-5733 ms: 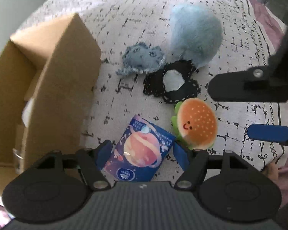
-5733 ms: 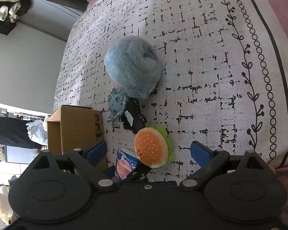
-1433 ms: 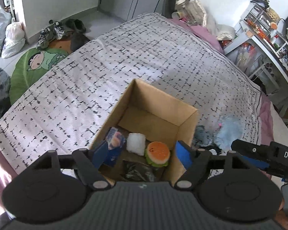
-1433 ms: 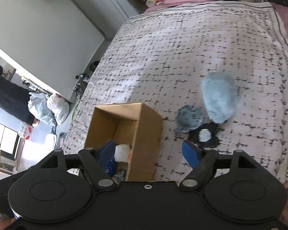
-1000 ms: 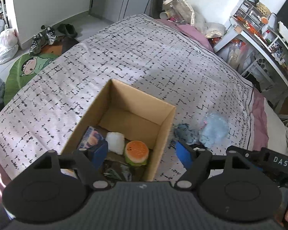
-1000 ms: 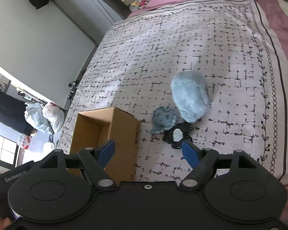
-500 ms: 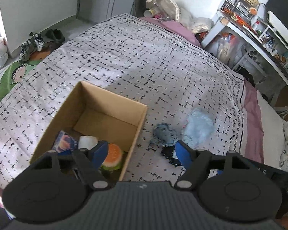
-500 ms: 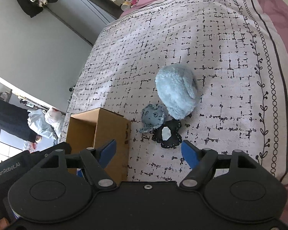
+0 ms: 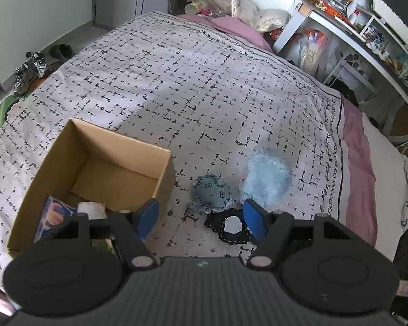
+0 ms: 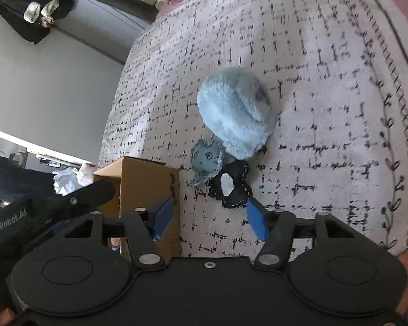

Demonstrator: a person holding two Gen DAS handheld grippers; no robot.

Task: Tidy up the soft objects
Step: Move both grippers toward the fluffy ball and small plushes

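Note:
An open cardboard box [image 9: 103, 149] stands on the bed at the left; it holds a planet-print packet [image 9: 51, 214] and a white soft item [image 9: 91, 207]. Right of it lie a fluffy light-blue plush [image 9: 266, 176], a small grey-blue felt toy [image 9: 210, 193] and a black felt piece with a white centre [image 9: 231, 226]. My left gripper [image 9: 200, 218] is open and empty above them. My right gripper [image 10: 209, 217] is open and empty, just short of the black felt piece [image 10: 229, 186], with the blue plush [image 10: 235, 114], felt toy [image 10: 206, 157] and box [image 10: 147, 187] beyond.
The bedspread [image 9: 190, 81] is white with black marks and a pink border at the right. A cluttered desk and shelves [image 9: 353, 27] stand beyond the bed. Shoes [image 9: 30, 68] lie on the floor at the left. The left gripper's body [image 10: 49, 206] shows beside the box.
Both grippers have swung from over the box toward the three toys on the bed. The burger plush and planet packet, on the bed 5.7 s ago, went into the box.

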